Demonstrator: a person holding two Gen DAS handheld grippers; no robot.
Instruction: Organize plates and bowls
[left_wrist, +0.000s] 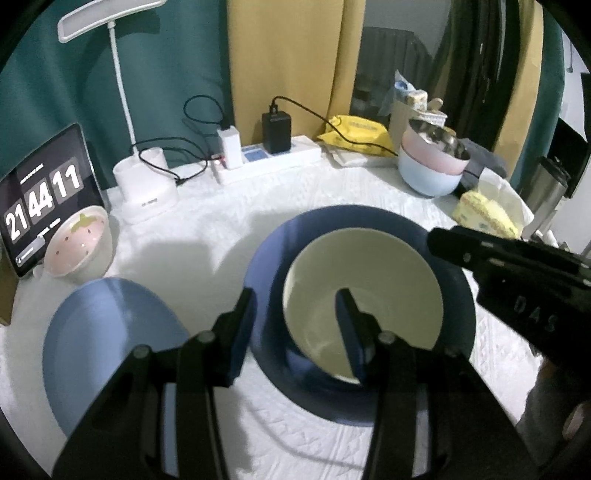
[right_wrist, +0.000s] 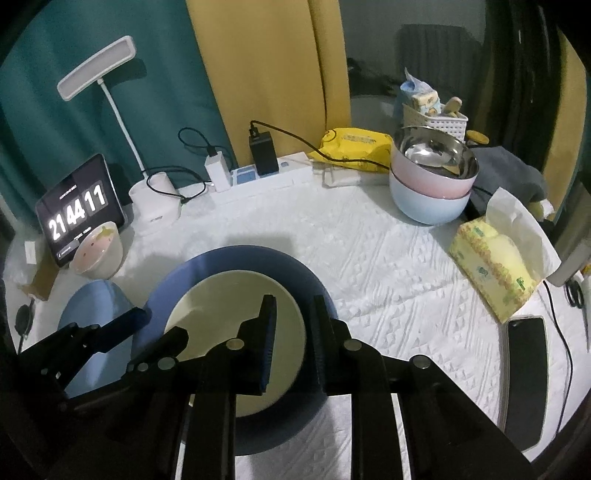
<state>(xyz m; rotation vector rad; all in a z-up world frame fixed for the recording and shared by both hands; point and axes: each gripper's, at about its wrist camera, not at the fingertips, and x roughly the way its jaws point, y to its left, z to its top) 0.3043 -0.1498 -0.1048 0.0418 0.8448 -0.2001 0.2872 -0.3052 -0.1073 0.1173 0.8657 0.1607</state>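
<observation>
The cream bowl (left_wrist: 364, 295) was seen resting inside the dark blue plate (left_wrist: 273, 258) at mid-tabletop, a lighter blue plate (left_wrist: 107, 332) lying just beside it. The left gripper (left_wrist: 295, 314) was held with jaws apart, seemingly straddling the bowl's near rim; the right gripper (right_wrist: 291, 325) was poised above, jaws apart and empty. Judged best: the rim pinched squarely and the bowl lifted straight, so the plate beneath was not dragged.

Left tongs (left_wrist: 295, 314) open — straddling cream bowl's (left_wrist: 364, 291) rim.
</observation>
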